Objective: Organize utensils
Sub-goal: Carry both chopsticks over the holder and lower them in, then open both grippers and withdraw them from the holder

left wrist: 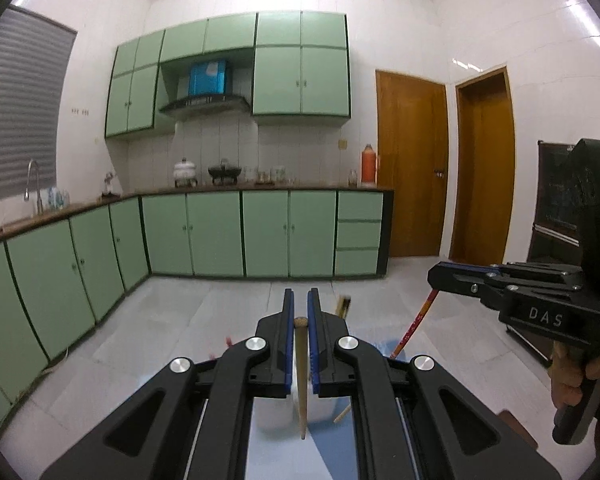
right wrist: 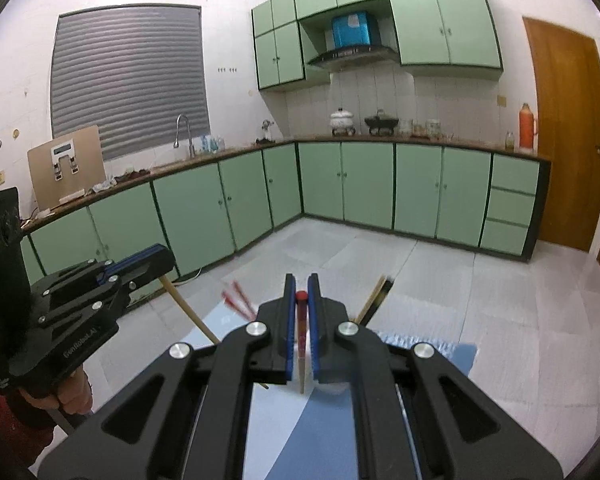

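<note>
Chopsticks rise in a green-cabinet kitchen. From the left wrist view, the left tool point(left wrist: 301, 312) is clamped on one plain wooden chopstick point(left wrist: 301, 376), which hangs down between the blue pads with its rounded top at the fingertips. Below it sits a white container point(left wrist: 276, 412), blurred, on a blue and white surface point(left wrist: 268, 456). A dark-tipped pair of sticks point(left wrist: 343, 306) pokes up just right of the tool, and one more wooden end point(left wrist: 342, 415) shows lower right. To the right, the right tool point(left wrist: 434, 276), held by a hand point(left wrist: 572, 376), pinches one red patterned chopstick point(left wrist: 414, 326) that slants down toward the surface. Beyond stand two brown doors point(left wrist: 446, 164) and an orange flask point(left wrist: 368, 164) on the far counter.

From the right wrist view, the right tool point(right wrist: 301, 292) is closed on the red-topped chopstick point(right wrist: 301, 344), hanging straight down over the white container point(right wrist: 332, 386). Two red sticks point(right wrist: 238, 300), blurred, lean at left of the tool; the dark-tipped pair point(right wrist: 376, 298) leans at right. At far left the left tool point(right wrist: 168, 260), in a hand point(right wrist: 74, 396), grips the wooden chopstick point(right wrist: 188, 308). A faucet point(right wrist: 184, 132) stands under the shuttered window point(right wrist: 128, 80).
</note>
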A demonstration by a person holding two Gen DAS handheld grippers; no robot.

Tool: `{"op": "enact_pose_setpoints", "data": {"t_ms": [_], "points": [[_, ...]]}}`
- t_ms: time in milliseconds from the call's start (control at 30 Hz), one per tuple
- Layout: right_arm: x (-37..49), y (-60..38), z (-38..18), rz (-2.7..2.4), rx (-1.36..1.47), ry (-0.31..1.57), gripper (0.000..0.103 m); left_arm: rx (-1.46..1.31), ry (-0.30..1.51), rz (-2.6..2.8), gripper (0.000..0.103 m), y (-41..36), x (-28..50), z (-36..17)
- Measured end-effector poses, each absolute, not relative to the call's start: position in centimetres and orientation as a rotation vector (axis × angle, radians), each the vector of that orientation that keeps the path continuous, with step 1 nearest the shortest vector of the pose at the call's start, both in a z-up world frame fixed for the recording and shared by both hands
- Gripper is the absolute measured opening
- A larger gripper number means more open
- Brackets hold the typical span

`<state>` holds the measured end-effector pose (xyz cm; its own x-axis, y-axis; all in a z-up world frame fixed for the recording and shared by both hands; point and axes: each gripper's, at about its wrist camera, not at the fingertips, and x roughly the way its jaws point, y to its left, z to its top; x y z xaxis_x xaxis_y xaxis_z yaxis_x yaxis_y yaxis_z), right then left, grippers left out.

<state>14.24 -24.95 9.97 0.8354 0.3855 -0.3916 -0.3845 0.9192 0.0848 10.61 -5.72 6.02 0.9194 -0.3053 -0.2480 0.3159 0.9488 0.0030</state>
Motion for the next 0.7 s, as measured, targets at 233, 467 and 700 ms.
{"op": "enact_pose_setpoints", "data": {"t_ms": [233, 467, 700], "points": [[18.5, -25.6, 11.9, 0.395, 0.003, 0.381, 0.005, 0.054, 0.179, -0.286, 0.006, -6.6, 14.9, 8.6], [23.2, -25.5, 10.1, 0.393, 0.002, 0.411, 0.005, 0.065, 0.195, -0.256, 0.006, -7.6, 20.0, 7.3], [26.5, -24.4, 5.8, 0.414, 0.005, 0.5, 0.005, 0.056, 0.285, -0.258, 0.006, -7.5, 23.3, 3.5]]}}
